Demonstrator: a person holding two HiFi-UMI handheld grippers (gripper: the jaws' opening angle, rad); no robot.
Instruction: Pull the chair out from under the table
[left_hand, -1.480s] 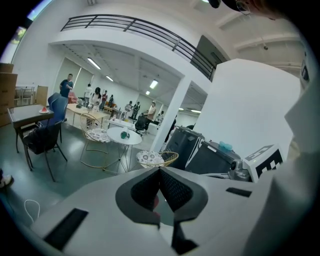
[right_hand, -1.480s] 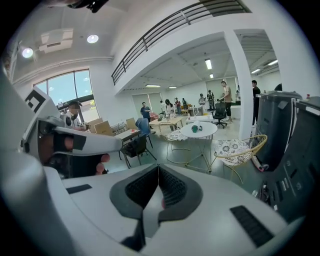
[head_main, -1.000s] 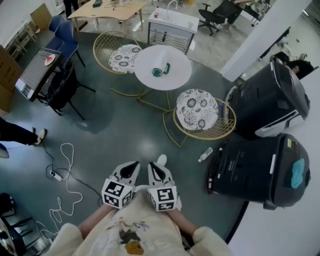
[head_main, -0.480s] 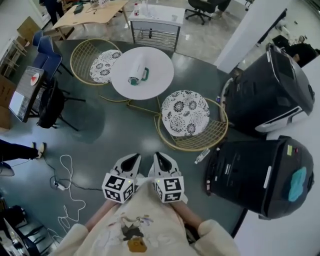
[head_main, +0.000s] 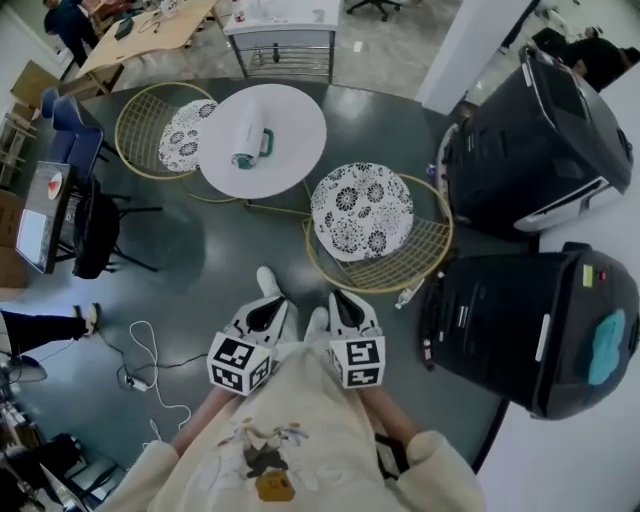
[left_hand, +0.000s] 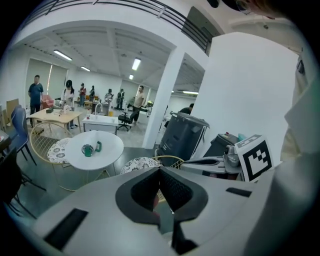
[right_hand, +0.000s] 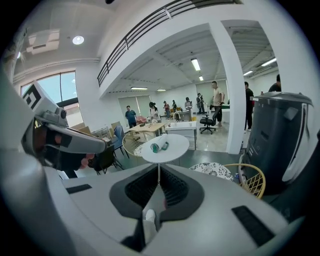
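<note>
Changed: over the last second the person has stepped forward. The left gripper (head_main: 262, 318) and right gripper (head_main: 343, 310) have come much closer to the near chair (head_main: 362, 212).
Black units: the upper black unit (head_main: 540, 130) and the lower black unit (head_main: 520, 330) stand on the right of the head view. They crowd the near chair's right side.
Round table (head_main: 290, 150): white top on thin gold legs, on the dark floor (head_main: 215, 265) beyond the near chair.
Near chair: gold wire frame with a round black-and-white patterned cushion. Its seat edge is close beside the tabletop's rim, and almost the whole cushion shows clear of the top. Its curved wire back faces the person, just ahead of the right gripper and apart from it.
Far chair (head_main: 160, 135): same make, on the table's other side, with its cushion partly covered by the tabletop.
Left gripper: held low in front of the body and pointing toward the table. The jaws are closed tip to tip with nothing between them.
Right gripper: beside the left one. Its jaws are also pressed together and empty.
Shoes (head_main: 268, 283): white, on the floor around the gripper tips.
Cup (head_main: 250, 133): white with a green handle, lying on its side on the tabletop.
Bottle (head_main: 408, 293): small and clear, lying on the floor between the near chair's back and the lower black unit.
</note>
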